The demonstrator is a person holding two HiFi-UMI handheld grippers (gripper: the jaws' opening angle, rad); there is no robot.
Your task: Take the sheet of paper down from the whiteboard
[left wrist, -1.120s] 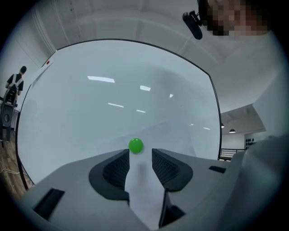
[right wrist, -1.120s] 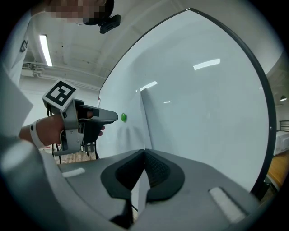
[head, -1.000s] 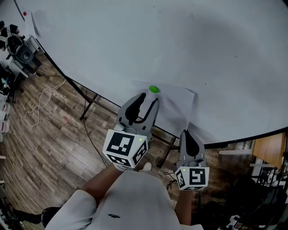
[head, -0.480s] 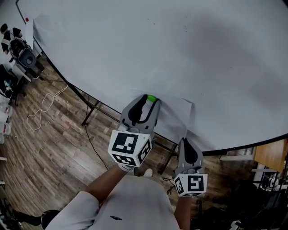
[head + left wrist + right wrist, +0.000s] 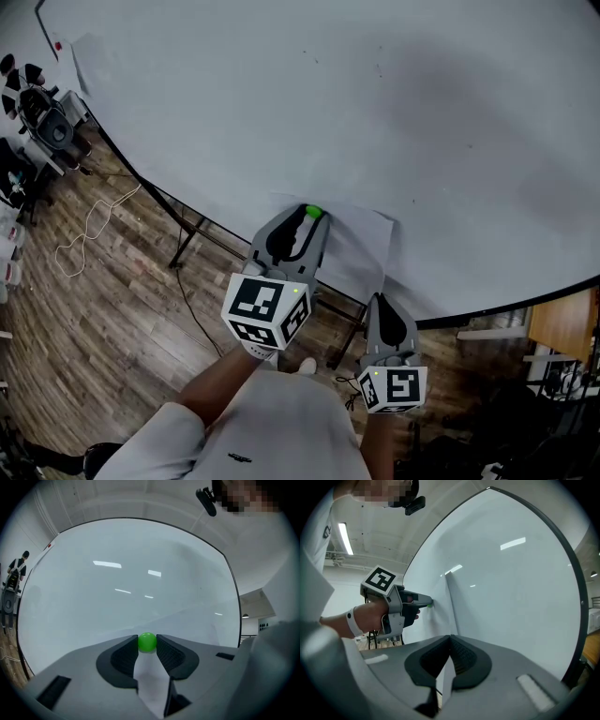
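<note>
A white sheet of paper (image 5: 361,246) hangs low on the whiteboard (image 5: 375,112), pinned at its top left corner by a round green magnet (image 5: 314,212). My left gripper (image 5: 310,217) points level at the board. Its jaws are closing, and the green magnet (image 5: 147,641) sits between the fingertips, touching both pads. My right gripper (image 5: 382,300) is lower and to the right, shut on the sheet's bottom edge. In the right gripper view the paper (image 5: 439,616) runs into the closed jaws of the right gripper (image 5: 450,637), and the left gripper (image 5: 427,603) shows at the magnet.
The board's black stand legs (image 5: 187,225) rise from a wooden floor (image 5: 94,309) with a loose white cable (image 5: 84,230). Camera gear (image 5: 42,112) stands at the far left. A wooden desk (image 5: 562,314) is at the right. A small note (image 5: 89,56) hangs at the board's top left.
My left gripper moved forward to the board until its fingertips came round the green magnet, and its jaws narrowed. The right gripper stayed on the sheet's lower edge.
</note>
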